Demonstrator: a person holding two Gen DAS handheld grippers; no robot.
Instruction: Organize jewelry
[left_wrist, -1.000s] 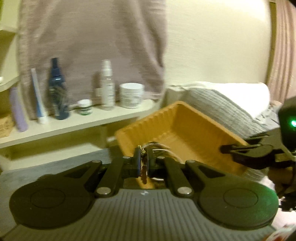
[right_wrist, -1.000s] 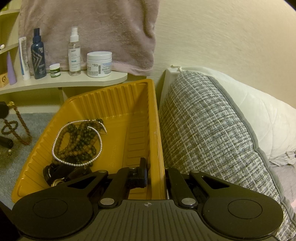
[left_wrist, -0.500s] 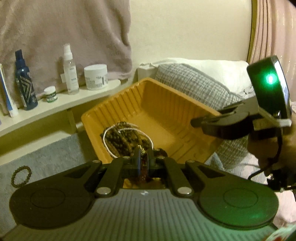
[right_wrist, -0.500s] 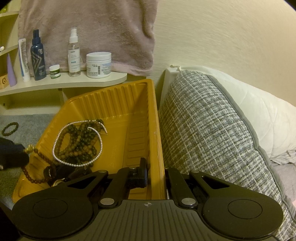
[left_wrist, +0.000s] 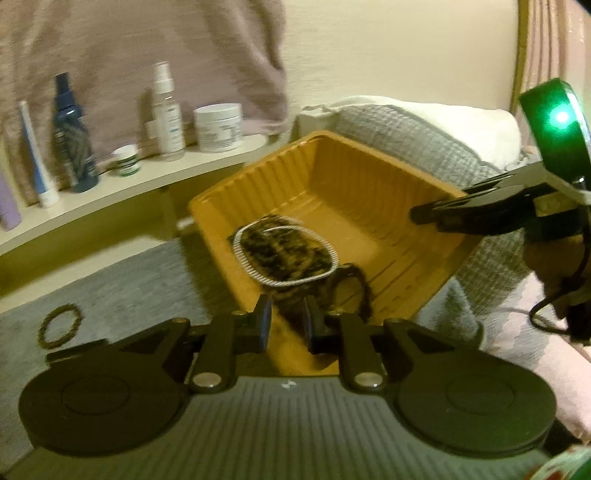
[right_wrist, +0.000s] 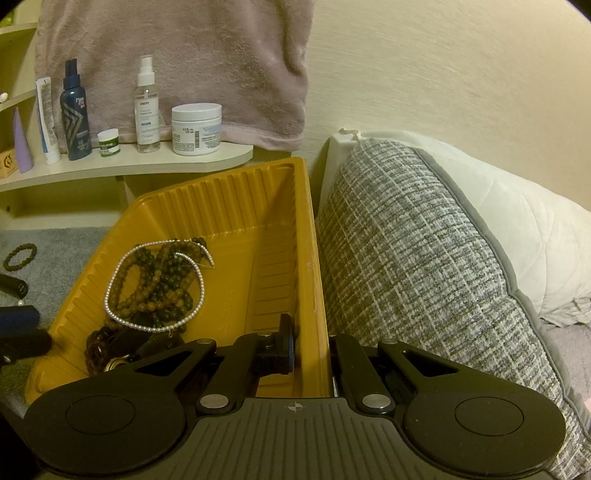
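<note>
Jewelry is collecting in the yellow bin (right_wrist: 236, 206), which is sitting on the grey carpet (left_wrist: 122, 284) against a tweed cushion (right_wrist: 406, 258). Inside it, a pearl strand (right_wrist: 122, 273) is looping around a heap of brown and dark beads (right_wrist: 159, 291), and a darker chain-like piece (right_wrist: 99, 347) is lying at the near corner, partly hidden by the tool. The right gripper (right_wrist: 312, 350) is pinching the bin's right wall, one finger inside and one outside, so it is steadying the bin. The left gripper (left_wrist: 286, 317) is hanging over the bin's near-left rim with its fingers spread and nothing between them; a dark beaded piece (left_wrist: 343, 284) is lying just beyond the tips, though blur is making it hard to tell apart from its neighbours. Judging by that, a drop-off into the bin looks just finished, and the sorting is well along but not over: one beaded bracelet (left_wrist: 59, 325) is lying alone on the carpet, left of the bin and well apart from it. The likely next move is calling for the left claw to swing away from the bin, come down over that bracelet with fingers wide, and close on one side of the ring, since the beads are small and will roll on the pile. The right one should probably be keeping its hold so the bin is not sliding. Bottles and jars are standing on the shelf (right_wrist: 147, 166) behind, untouched.
</note>
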